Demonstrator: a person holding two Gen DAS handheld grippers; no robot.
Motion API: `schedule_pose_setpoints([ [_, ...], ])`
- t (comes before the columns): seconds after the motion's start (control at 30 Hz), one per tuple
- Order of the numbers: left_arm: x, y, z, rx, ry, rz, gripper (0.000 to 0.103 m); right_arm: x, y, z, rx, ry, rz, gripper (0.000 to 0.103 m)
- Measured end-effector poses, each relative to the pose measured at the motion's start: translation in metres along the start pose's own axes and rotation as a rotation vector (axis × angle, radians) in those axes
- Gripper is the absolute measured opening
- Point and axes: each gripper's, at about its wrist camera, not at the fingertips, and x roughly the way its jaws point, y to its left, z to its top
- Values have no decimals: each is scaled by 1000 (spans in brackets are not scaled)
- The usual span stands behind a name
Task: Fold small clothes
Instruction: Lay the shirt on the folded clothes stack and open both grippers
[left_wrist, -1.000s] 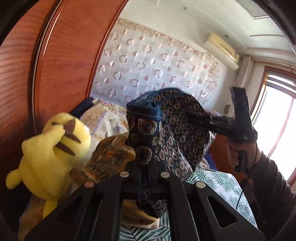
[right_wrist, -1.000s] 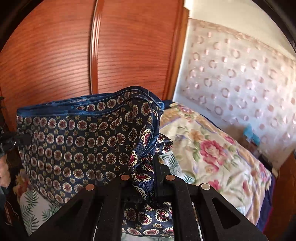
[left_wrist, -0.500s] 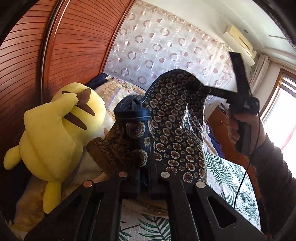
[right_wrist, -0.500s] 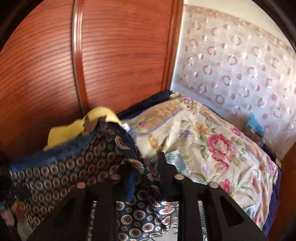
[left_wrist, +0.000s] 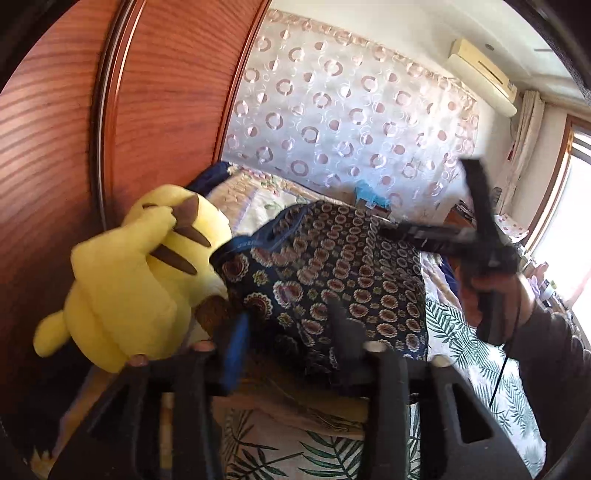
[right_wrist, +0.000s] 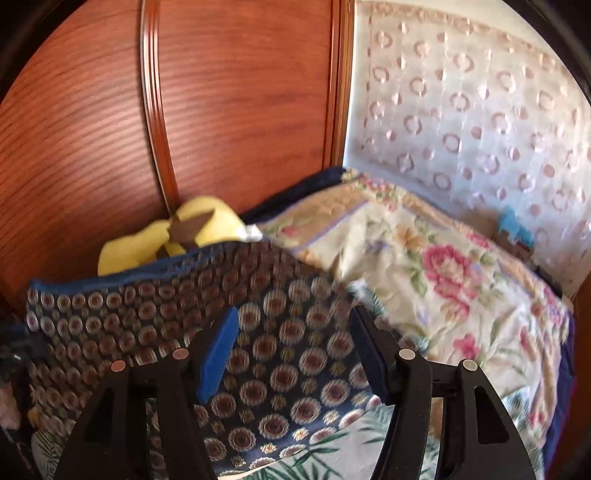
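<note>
Now both tongs, left (left_wrist: 291, 325) and right (right_wrist: 293, 339), just spread wide off the patterned garment (right_wrist: 184, 314) (earlier pinched).

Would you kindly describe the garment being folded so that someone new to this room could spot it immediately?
Start at the reddish wooden wardrobe and drop to the bed beside it, where a yellow plush toy sits. Just right of the toy lies the navy cloth. Unlike the pale floral quilt behind it, it is dark blue with rows of small round medallions.

blur: right gripper (left_wrist: 391, 230) smeared, right of frame | yellow plush (right_wrist: 173, 236) lower part hidden behind patterned cloth (right_wrist: 207, 295) | sleeve (left_wrist: 554, 354) cut off, lower right
</note>
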Motion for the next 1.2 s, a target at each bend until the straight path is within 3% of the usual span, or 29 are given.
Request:
schedule_pose_setpoints([
  [0.1,-9,-7,3,49,-28,20,81,18,1,-11,6,33,-5,64],
  [0.17,-12,-13,3,90,-38,40,85,31,3,-16,4,46,-21,64],
  [0.3,-18,-26,5,154,-46,86,85,38,5,-16,28,20,-34,64],
  [0.53,-31,-39,3,184,-62,104,86,0,12,-34,57,-20,-32,64],
  [0.67,-36,-48,-1,201,-53,123,86,-34,20,-54,84,-48,-33,64],
  [1.0,-52,-88,-32,250,-34,44,86,-142,51,-117,121,-119,-79,65],
  [1.2,-63,-113,-54,277,-30,19,86,-206,71,-163,169,-156,-144,74],
])
